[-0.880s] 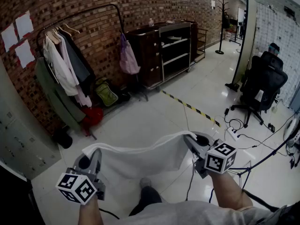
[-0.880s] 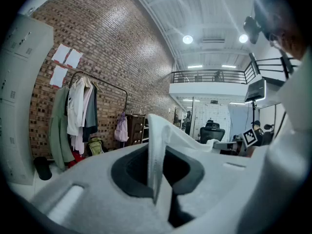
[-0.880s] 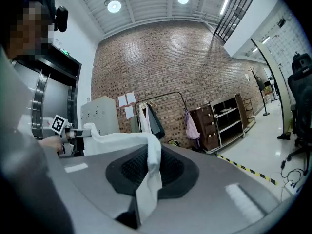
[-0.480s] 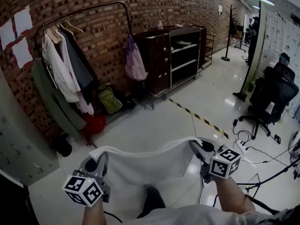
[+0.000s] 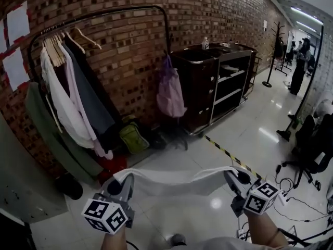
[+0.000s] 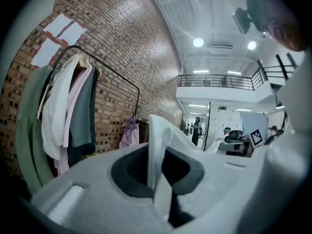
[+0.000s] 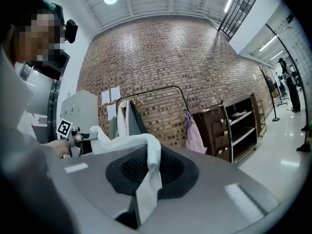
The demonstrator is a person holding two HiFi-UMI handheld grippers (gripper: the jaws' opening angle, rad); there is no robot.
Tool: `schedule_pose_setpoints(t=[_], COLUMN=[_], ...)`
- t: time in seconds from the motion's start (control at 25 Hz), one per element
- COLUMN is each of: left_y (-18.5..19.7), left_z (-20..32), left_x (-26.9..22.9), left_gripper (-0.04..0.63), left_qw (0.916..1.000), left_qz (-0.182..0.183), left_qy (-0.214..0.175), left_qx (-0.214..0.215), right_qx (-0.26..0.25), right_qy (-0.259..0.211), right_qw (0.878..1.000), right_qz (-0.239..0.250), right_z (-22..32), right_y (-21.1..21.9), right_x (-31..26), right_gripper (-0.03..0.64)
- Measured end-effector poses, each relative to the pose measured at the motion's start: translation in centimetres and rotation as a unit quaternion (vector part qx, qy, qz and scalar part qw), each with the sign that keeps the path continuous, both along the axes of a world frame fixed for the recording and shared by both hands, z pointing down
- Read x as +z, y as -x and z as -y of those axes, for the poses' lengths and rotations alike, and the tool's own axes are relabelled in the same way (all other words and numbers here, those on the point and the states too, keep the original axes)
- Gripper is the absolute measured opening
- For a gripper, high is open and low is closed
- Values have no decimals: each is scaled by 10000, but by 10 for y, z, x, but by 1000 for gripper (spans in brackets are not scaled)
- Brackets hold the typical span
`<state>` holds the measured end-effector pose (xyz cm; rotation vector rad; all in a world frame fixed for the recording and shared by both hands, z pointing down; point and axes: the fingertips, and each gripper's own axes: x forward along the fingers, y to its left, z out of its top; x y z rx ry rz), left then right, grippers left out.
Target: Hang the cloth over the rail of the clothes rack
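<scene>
Both sets of jaws are clamped on fabric: my left gripper (image 5: pixel 124 185) pinches one top corner of the white cloth (image 5: pixel 177 175), my right gripper (image 5: pixel 233 178) the other. I note the cloth stretched between them, sagging slightly, above the floor and well short of the clothes rack (image 5: pixel 104 14). Garments (image 5: pixel 67 98) hang along the rail's left part in the head view; a purple bag (image 5: pixel 170 94) hangs at its right end.
</scene>
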<state>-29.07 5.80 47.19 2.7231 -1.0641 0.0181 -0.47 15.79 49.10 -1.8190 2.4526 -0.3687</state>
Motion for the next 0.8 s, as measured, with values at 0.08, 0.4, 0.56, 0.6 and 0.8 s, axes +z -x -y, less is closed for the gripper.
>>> schedule_pose_setpoints(t=[0.08,0.4,0.56,0.6,0.8], left_y=[-4,-19,-24,-25,-41], left_z=[36,121,158,168,222], left_x=[-8,-44,-66,-72,-102], left_gripper=[23,23,23,23,23], left_qw=[10000,9992,9973,9965,9921], left_qz=[66,215,280,294,423], left_qy=[-68,-328,-635,-715,-1025], left_qx=[0,-74,-260,-313,-593], right_qx=[26,-19,-24,-58,-402], right_qy=[-94,-473,-720,-799,-1116], right_qw=[10000,9986,9972,9965,9923], right_qz=[-19,-242,-217,-222,-363], right_z=[36,134,185,199,280], right_y=[-6,-36,-44,-47,-69], right_x=[-9,-53,-69,-74,-99], right_gripper=[28,28,28,28,28])
